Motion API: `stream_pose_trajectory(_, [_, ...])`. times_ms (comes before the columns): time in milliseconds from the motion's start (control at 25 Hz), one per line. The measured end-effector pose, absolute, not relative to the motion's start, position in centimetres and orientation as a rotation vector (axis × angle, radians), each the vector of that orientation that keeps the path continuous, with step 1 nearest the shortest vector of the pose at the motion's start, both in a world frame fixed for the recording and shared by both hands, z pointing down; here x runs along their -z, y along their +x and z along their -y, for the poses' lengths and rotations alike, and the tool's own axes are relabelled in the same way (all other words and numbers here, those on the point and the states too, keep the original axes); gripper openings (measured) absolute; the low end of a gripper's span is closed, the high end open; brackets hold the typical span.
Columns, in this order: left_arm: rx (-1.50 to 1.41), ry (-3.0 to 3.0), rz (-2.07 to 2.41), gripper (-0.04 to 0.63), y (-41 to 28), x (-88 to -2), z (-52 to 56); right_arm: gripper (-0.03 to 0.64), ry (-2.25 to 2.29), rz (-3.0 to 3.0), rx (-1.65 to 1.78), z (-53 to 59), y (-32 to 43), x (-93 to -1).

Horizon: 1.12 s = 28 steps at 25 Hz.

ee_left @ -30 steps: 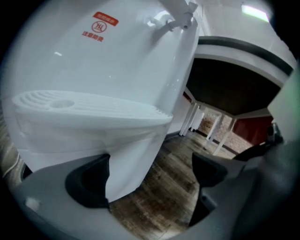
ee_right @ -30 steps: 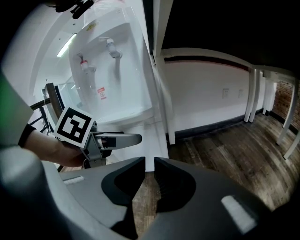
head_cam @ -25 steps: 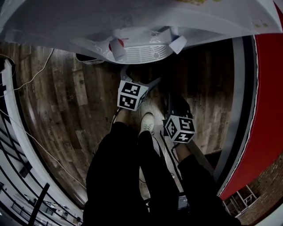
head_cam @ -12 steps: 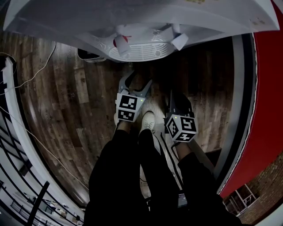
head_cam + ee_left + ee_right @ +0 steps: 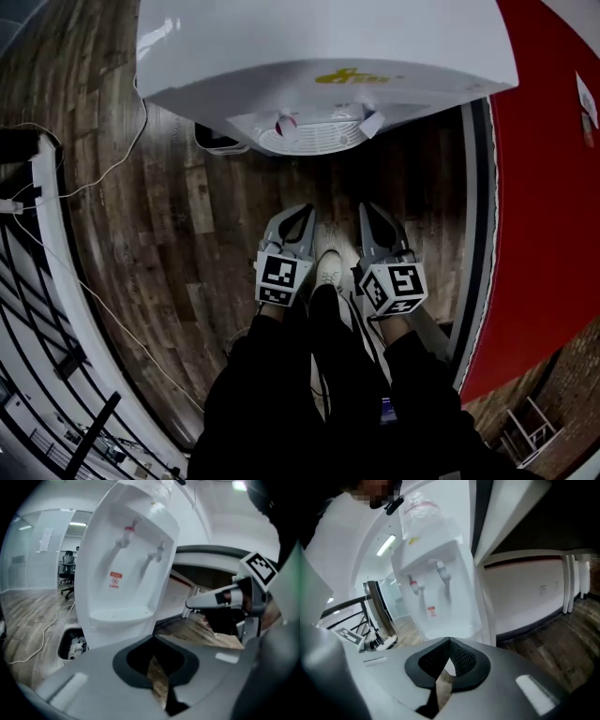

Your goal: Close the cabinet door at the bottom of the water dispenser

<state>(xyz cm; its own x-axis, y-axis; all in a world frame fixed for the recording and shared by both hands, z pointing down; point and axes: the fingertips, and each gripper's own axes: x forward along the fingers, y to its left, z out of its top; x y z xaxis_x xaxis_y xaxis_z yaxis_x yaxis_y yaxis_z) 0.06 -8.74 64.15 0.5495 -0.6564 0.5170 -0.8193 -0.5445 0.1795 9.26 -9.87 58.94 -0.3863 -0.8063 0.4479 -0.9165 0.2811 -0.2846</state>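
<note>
The white water dispenser stands in front of me, its red tap and second tap over the drip tray. My left gripper and right gripper hang side by side above the floor, short of the dispenser, both shut with nothing between the jaws. The left gripper view faces the dispenser front, with the left gripper below it and the right gripper to the side. In the right gripper view the dispenser rises beyond the right gripper. The bottom cabinet door is hidden in every view.
A black bin with white scraps sits on the wooden floor left of the dispenser. A cable trails across the floor at left, beside a dark railing. A red wall runs along the right. The person's white shoes stand between the grippers.
Both grippers pulled back from under the dispenser toward the person and rose. The left jaws went from open to shut. The dispenser now sits farther off in the head view.
</note>
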Motion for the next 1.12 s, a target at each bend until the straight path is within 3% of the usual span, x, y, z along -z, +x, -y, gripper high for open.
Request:
stream_pose_trajectory(320, [-0.135, 2.453, 1.39, 0.008, -5.4, -40.9, 7.1, -0.002, 1.649, 2.492, -0.614, 10.1, 8.4, -40.2])
stream_pose_trajectory(520, [-0.082, 2.463, 1.653, 0.008, -10.2, -28.6, 8.4, -0.002, 1.666, 2.611, -0.468, 10.0, 8.0, -28.0])
stream_pose_trajectory(1120, [-0.041, 2.505, 1.805, 0.006, -9.1, -13.3, 9.3, -0.002, 1.818, 2.699, -0.272, 8.6, 8.9, -11.4])
